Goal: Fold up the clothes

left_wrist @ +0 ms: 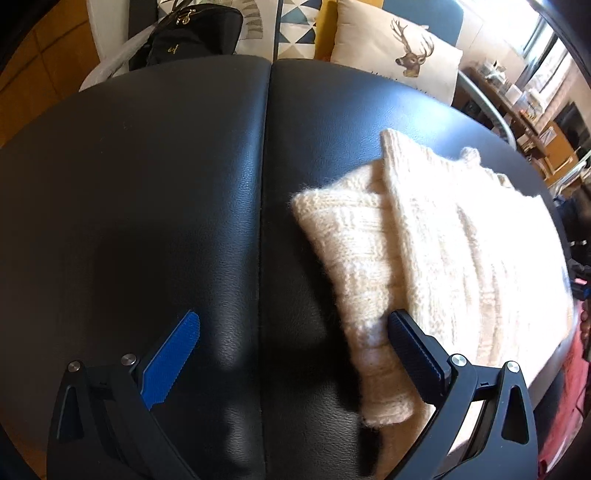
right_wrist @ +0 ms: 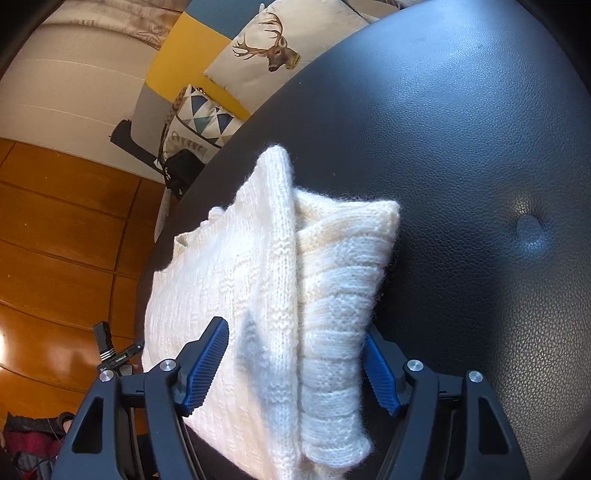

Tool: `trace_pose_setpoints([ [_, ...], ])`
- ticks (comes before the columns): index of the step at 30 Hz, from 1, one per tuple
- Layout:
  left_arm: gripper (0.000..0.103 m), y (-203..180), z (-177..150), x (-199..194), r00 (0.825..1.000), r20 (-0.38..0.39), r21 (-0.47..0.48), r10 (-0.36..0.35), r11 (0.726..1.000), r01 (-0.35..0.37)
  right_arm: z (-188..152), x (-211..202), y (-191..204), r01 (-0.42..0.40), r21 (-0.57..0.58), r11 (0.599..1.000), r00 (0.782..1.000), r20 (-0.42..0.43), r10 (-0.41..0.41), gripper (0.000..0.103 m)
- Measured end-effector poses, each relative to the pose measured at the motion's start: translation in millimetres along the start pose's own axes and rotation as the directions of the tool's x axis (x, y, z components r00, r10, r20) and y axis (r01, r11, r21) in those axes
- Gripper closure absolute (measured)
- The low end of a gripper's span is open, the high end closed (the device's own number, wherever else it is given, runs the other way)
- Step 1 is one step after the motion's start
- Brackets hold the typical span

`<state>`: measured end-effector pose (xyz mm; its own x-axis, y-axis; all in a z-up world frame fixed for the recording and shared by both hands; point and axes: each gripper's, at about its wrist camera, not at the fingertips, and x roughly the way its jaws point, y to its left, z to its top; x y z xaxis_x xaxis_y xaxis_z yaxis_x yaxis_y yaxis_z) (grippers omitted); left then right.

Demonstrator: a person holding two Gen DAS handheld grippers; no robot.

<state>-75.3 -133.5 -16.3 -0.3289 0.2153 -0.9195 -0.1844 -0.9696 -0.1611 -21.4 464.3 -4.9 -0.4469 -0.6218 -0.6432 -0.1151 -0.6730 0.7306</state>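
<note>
sweater: a cream knit sweater [right_wrist: 280,295] lay on the black seat, chunky and fuzzy, ribbed in rows, folded so one thick layer overlapped another along a long ridge.
sleeve: a ribbed sleeve [left_wrist: 354,266] ran out from under the upper layer toward the seam, its cuff end squared off and hairy.
left gripper: the left gripper [left_wrist: 291,332] stood wide apart over bare leather, one blue ridged pad out to the side, the dark pad at the sleeve's edge; contact could not be told, nothing clamped.
right gripper: the right gripper [right_wrist: 295,354] straddled the folded sweater, blue ribbed pads either side of the bundle; the far pad met the knit, the near one sat just above it, no squeeze visible.
seat: the seat [left_wrist: 166,184] was black grained leather, glossy, with a centre seam and a tufted dimple [right_wrist: 528,225].
room: a deer cushion [left_wrist: 402,51], a triangle-print cushion [right_wrist: 203,114], a black bag [left_wrist: 192,33], wooden floor [right_wrist: 55,240].
</note>
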Motion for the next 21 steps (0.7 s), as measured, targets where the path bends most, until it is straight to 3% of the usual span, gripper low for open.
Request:
trace_pose_setpoints([
  [3,0.0,-2,0,-1,0.999,0.0,0.001,-0.046,0.999,0.046,0,-2,-2,-0.008,-0.003,1.0,1.0,0.002,0.008,0.031],
  [5,0.0,-1,1,-2,1.0,-0.002,0.016,-0.006,1.0,0.006,-2,-4,-3,-0.013,-0.005,1.0,1.0,0.003,0.013,0.031],
  [10,0.0,12,-3,-9,0.999,0.012,-0.003,-0.051,0.999,0.051,-3,-8,-6,-0.034,0.002,0.999,0.999,0.012,0.034,0.031],
  [15,0.0,-4,-10,-6,0.997,0.036,0.093,-0.075,0.993,0.071,-2,-10,-6,-0.032,-0.008,0.999,0.999,0.001,0.032,0.031],
  [19,0.0,-2,-5,-2,0.984,0.038,0.057,-0.177,0.983,0.174,0,-10,-2,-0.015,-0.044,0.999,1.0,-0.027,0.014,0.031],
  [21,0.0,-1,-4,-1,0.966,0.034,0.028,-0.255,0.967,0.255,0,-10,-1,-0.008,-0.061,0.998,0.999,-0.04,0.006,0.031],
])
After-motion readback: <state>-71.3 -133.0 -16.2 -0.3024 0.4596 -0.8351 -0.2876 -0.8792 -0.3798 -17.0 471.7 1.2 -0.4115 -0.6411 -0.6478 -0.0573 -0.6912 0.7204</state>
